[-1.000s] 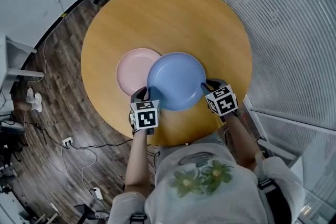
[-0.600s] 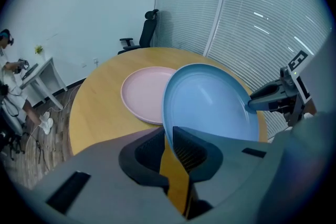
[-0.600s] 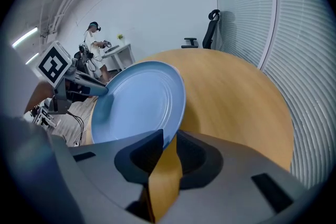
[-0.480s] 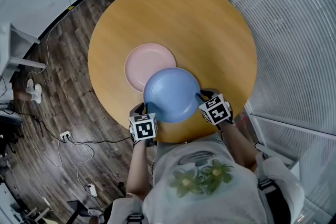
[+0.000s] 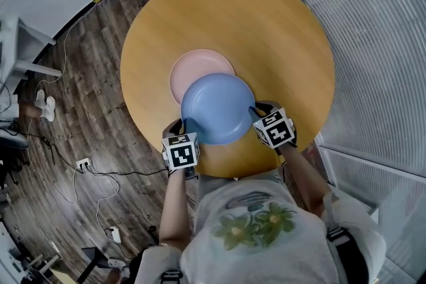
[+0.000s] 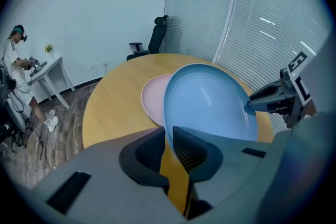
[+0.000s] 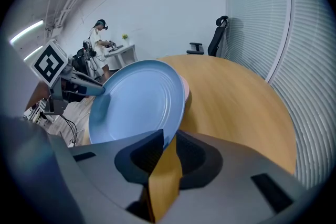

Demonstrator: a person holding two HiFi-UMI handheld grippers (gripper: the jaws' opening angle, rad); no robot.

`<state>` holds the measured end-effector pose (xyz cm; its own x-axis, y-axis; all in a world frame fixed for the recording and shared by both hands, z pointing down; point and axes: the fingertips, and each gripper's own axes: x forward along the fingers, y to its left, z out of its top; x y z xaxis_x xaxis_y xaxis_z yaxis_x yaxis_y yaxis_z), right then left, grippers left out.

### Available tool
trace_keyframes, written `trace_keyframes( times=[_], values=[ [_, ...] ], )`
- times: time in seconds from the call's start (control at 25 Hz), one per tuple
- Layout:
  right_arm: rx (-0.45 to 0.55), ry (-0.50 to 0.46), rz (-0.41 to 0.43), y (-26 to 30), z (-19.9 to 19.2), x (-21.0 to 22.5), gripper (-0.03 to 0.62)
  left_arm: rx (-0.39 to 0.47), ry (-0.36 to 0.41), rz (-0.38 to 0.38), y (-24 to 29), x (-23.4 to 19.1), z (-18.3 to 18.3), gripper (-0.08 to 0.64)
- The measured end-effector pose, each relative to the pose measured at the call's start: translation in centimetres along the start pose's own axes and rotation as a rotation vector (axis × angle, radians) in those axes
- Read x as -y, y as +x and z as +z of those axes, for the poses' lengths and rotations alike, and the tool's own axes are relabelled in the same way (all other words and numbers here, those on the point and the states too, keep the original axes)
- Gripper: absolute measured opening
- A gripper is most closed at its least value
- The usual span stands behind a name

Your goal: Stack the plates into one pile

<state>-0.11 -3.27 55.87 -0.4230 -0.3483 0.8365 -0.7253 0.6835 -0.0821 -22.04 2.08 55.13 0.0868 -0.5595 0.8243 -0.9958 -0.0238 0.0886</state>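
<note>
blue plate (image 5: 218,108) — middle of the frame, held over the round tabletop (image 5: 273,30), hiding the lower part of the pink plate (image 5: 198,65) | left tool (image 5: 184,124): clamped on the blue plate's lower-left rim | right tool (image 5: 257,112): clamped on its right rim | pink plate: lies flat on the tabletop, just above the middle
</note>
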Motion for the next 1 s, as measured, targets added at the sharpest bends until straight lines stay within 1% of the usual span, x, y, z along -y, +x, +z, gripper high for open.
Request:
trace_keyframes(
  times=[0.16, 0.32, 0.44, 0.64, 1.0],
  values=[
    [0.029, -0.006, -0.015, 1.5, 2.0, -0.3, 0.095, 0.018, 0.021, -0.005, 0.7, -1.8, 1.1, 0.061],
    [0.047, 0.014, -0.019, 2.9, 4.9, 0.3, 0.092, 0.027, 0.022, -0.008, 1.6, -3.7, 3.4, 0.061],
    [0.060, 0.018, -0.032, 4.3, 6.3, 0.8, 0.091, 0.027, 0.028, -0.011, 2.7, -4.6, 4.7, 0.061],
    [0.061, 0.031, -0.053, 6.5, 7.8, 2.5, 0.089, 0.016, 0.035, -0.014, 5.0, -5.3, 6.3, 0.063],
    [0.063, 0.070, -0.073, 8.9, 9.1, 4.7, 0.087, -0.010, 0.046, -0.026, 8.2, -5.7, 8.1, 0.063]
  ],
)
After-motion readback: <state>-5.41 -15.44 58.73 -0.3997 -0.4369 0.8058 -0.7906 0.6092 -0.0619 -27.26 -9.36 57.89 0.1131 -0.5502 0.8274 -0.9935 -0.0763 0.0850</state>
